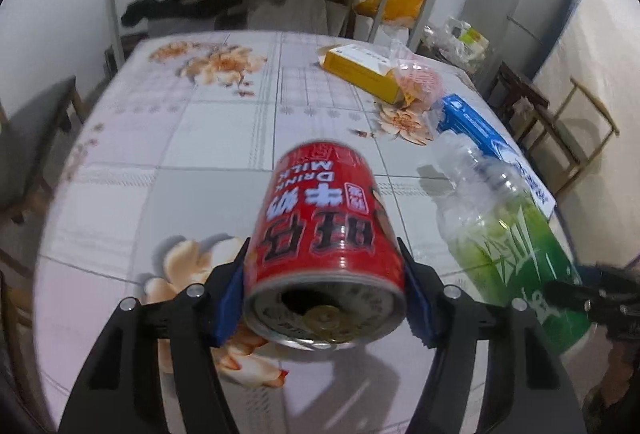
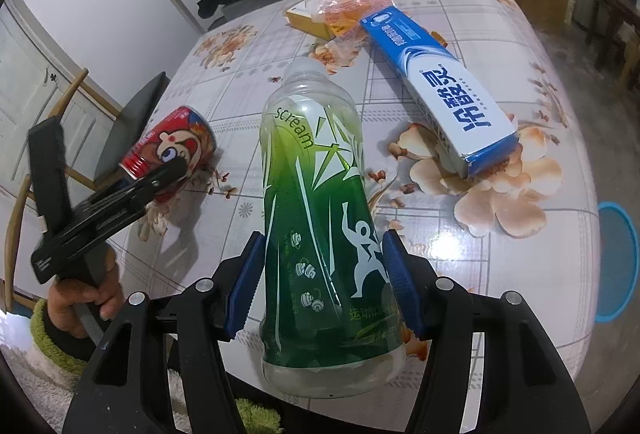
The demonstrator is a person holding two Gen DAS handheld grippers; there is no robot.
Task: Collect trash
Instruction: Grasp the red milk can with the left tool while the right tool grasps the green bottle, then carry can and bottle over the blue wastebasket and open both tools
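Trash counts one can (image 1: 326,246), one bottle (image 2: 320,201), two boxes at 12 o'clock; left tongs (image 1: 326,298) clamp can, right tongs (image 2: 322,286) clamp bottle, both angled down.

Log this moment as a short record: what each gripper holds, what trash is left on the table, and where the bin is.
left gripper: closed on red milk can, its pull-tab end toward the camera
right gripper: closed on green bottle, no cap on it
left on table: blue toothpaste box, yellow box, plastic bag
bin: not identifiable
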